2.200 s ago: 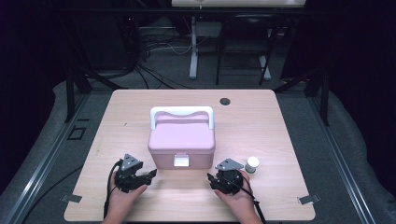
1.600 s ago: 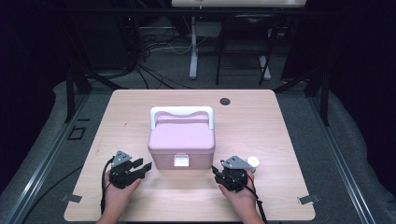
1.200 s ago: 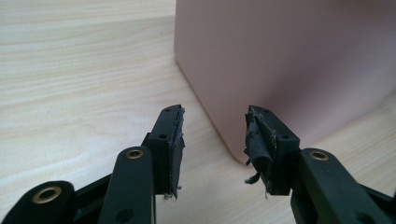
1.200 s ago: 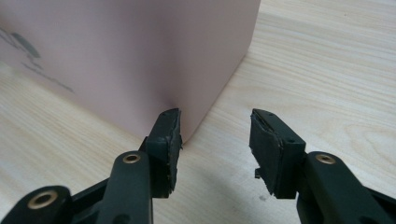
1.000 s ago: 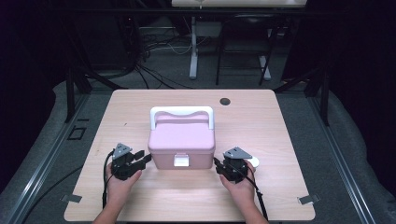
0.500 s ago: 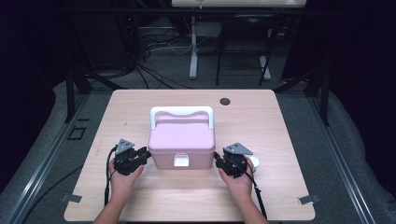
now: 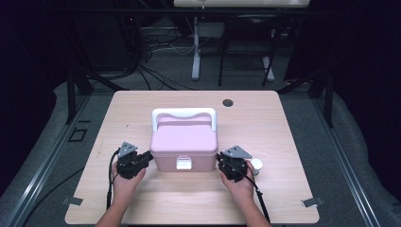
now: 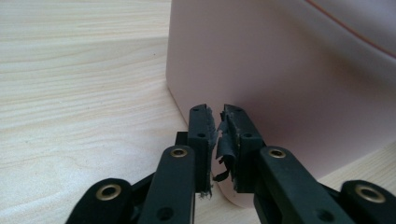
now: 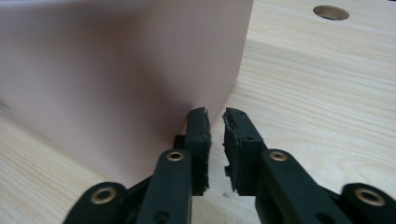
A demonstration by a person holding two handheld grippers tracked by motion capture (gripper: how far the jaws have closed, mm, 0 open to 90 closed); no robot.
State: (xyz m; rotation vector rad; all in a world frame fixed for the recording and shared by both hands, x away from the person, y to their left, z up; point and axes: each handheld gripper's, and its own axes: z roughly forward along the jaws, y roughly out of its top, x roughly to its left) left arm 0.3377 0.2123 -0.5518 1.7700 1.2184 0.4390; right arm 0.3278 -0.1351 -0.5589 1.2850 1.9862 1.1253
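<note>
Landmark: pink box (image 7: 183, 144), shut, white handle (image 7: 184, 117) lying over its lid, white latch (image 7: 183, 163) on the near face. Nearest the viewer, two forearms come in over the table (image 7: 142, 198) edge, one either side of the box. Left gripper (image 7: 147, 157) sits at the box's near left corner, tips against or just beside the side wall; jaws have just been closing and now stand nearly together, a thin slit between the frayed pads, nothing caught in them. In the left gripper view the pink wall (image 8: 289, 79) rises right behind the tips. Right gripper (image 7: 221, 161) mirrors this at the box's near right corner; jaws likewise just closed down to a narrow gap, empty, box wall (image 9: 116, 70) close alongside. Just right of that gripper, a small white jar (image 7: 256, 165). Box itself sits mid-table. Farther back, right of the box, a round hole (image 7: 228, 102) in the tabletop.
</note>
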